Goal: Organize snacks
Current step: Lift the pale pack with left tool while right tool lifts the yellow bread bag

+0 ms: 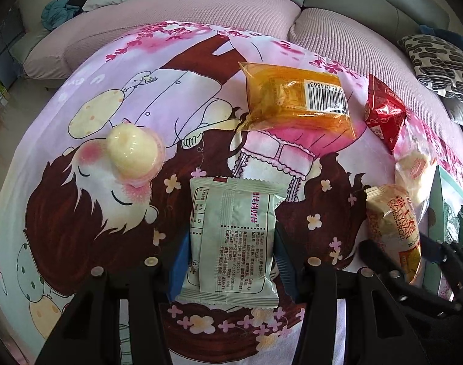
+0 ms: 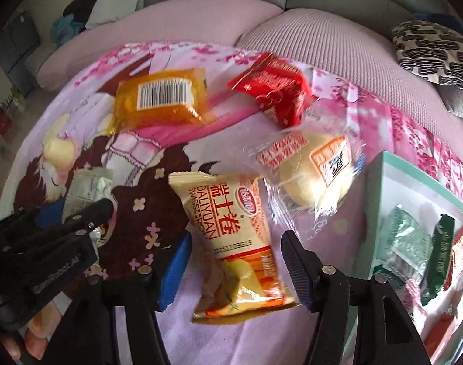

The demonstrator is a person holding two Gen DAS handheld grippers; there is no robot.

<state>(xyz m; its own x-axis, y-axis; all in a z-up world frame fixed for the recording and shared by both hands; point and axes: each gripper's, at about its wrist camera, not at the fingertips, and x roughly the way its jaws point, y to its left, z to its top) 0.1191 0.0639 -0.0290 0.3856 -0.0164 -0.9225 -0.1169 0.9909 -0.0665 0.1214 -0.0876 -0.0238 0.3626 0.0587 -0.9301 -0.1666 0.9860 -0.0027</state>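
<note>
A cartoon-print cloth (image 1: 115,188) carries an orange packet (image 1: 298,100), red packet (image 1: 383,112), jelly cup (image 1: 134,149) and mint-green box (image 2: 380,213).

Silver-green packet (image 1: 231,240) and cream Swiss-roll packet (image 2: 234,237) lie flat.

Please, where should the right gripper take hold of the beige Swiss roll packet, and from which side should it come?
Grip the Swiss roll packet across its narrow width, near the middle. It lies flat and lengthwise between the open right gripper fingers, so the approach is probably best from its near, lower end, closing on the two long edges rather than the crimped ends.
</note>
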